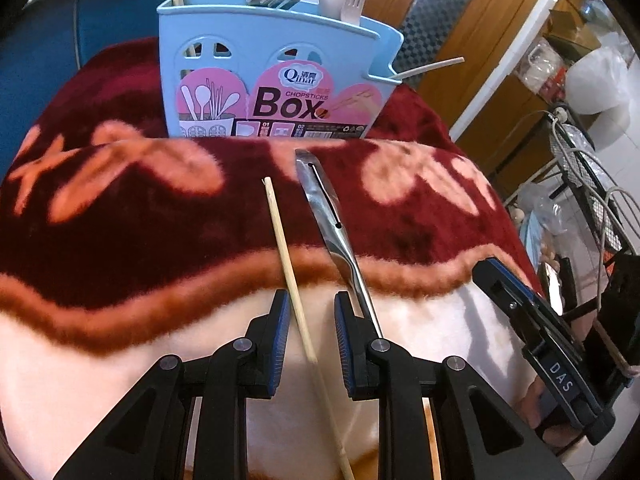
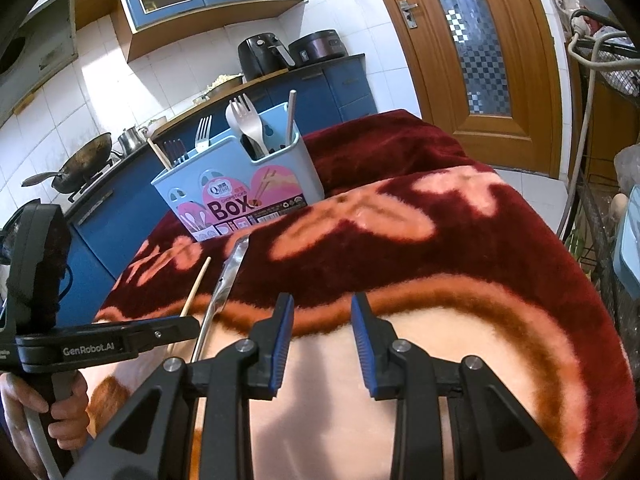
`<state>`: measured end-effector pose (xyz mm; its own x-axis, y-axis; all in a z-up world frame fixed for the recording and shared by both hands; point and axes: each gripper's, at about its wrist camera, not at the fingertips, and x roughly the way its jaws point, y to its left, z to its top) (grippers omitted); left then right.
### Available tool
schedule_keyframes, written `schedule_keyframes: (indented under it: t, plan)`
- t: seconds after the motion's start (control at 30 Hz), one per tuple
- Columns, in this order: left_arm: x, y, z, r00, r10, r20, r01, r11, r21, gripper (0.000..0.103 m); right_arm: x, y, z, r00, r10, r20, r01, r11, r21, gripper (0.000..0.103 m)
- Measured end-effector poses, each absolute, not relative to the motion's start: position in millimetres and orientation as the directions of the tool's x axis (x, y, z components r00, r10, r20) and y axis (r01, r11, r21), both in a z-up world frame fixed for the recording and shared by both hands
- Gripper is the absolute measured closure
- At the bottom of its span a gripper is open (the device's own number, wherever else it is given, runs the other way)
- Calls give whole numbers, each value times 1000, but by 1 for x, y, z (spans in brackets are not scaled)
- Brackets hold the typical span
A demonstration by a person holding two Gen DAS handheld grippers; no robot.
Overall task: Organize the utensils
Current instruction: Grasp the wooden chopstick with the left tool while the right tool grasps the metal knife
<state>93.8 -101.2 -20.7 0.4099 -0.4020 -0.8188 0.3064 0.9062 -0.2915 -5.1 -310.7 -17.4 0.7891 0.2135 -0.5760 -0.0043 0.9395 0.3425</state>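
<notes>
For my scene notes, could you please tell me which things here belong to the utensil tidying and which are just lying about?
Job:
wooden chopstick
metal utensil
blue chopsticks box
left gripper
right gripper

Lying about:
blanket
wok
air fryer

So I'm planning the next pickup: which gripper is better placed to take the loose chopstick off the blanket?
Left. The chopstick already runs between the open left gripper fingers, beside the metal utensil. The right gripper, also open, hangs over bare blanket, off to that side.
</notes>
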Motion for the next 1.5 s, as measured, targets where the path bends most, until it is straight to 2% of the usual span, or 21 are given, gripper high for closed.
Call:
schedule_keyframes:
  t: [0.1, 0.23, 0.37, 0.63, 0.93, 1.5]
  plan:
    - [97, -99, -22, 409, -399, -821, 289, 910, -298, 93, -6, -312, -18, 789, 218, -574, -5, 937, 349, 70]
    - [101, -88, -25, 402, -444, -801, 258, 894, -366, 99, -6, -312, -19, 787, 223, -576, -7, 936, 352, 70]
    - [100, -73, -28, 407, -507, -760, 222, 862, -456, 99, -7, -310, -16, 785, 223, -578, -10, 937, 349, 70]
    - [94, -51, -20, 463, -529, -711, 208, 845, -493, 99, -5, -300, -11, 769, 227, -597, -19, 943, 333, 70]
    - [86, -27, 0, 565, -504, -652, 215, 854, -474, 99, 8, -278, -1, 726, 269, -633, -79, 947, 312, 70]
    - [72, 5, 19, 690, -431, -581, 214, 889, -404, 99, 44, -234, 11, 542, 337, -770, -188, 942, 279, 70]
